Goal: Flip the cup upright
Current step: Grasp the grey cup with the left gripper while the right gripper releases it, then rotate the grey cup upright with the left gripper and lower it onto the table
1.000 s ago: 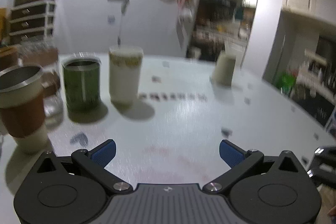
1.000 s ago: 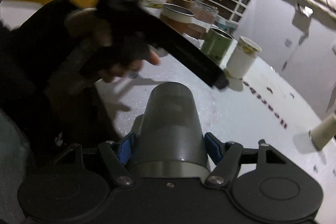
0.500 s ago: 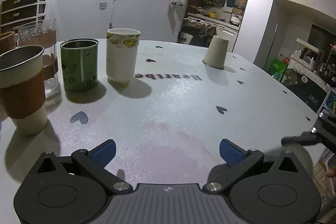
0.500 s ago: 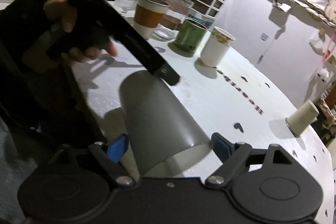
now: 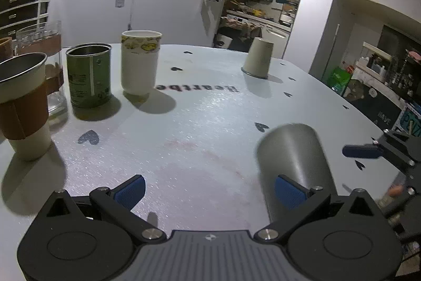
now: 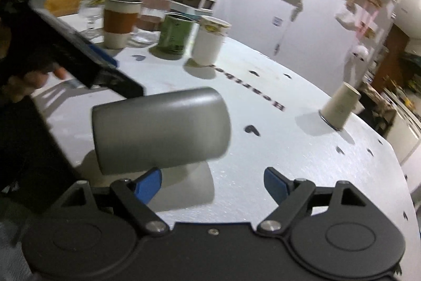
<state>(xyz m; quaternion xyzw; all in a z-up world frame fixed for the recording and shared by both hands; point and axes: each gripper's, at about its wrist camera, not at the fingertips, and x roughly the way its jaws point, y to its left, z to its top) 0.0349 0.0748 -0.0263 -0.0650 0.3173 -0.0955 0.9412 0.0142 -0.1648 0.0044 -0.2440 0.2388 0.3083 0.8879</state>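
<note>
A grey metal cup (image 6: 160,131) lies on its side, blurred, near the front edge of the white table (image 6: 289,149). It is just ahead and left of my right gripper (image 6: 211,183), which is open and holds nothing. In the left wrist view the same cup (image 5: 294,157) is at the right, behind the right blue pad (image 5: 288,191) of my left gripper (image 5: 209,188), which is open and empty. The right gripper's blue fingertip (image 5: 361,151) shows at the far right there. I cannot tell whether the cup touches the table.
A beige paper cup (image 5: 258,57) stands upside down at the far side. A white paper cup (image 5: 139,61), a green tin (image 5: 89,75), a brown-sleeved cup (image 5: 22,104) and glasses (image 5: 50,52) stand at the left. The left hand-held gripper (image 6: 79,54) crosses the right wrist view.
My right gripper has opened and let go of the grey cup. The cup has tipped from pointing away to lying sideways, left of the fingers. The left gripper stayed open.
</note>
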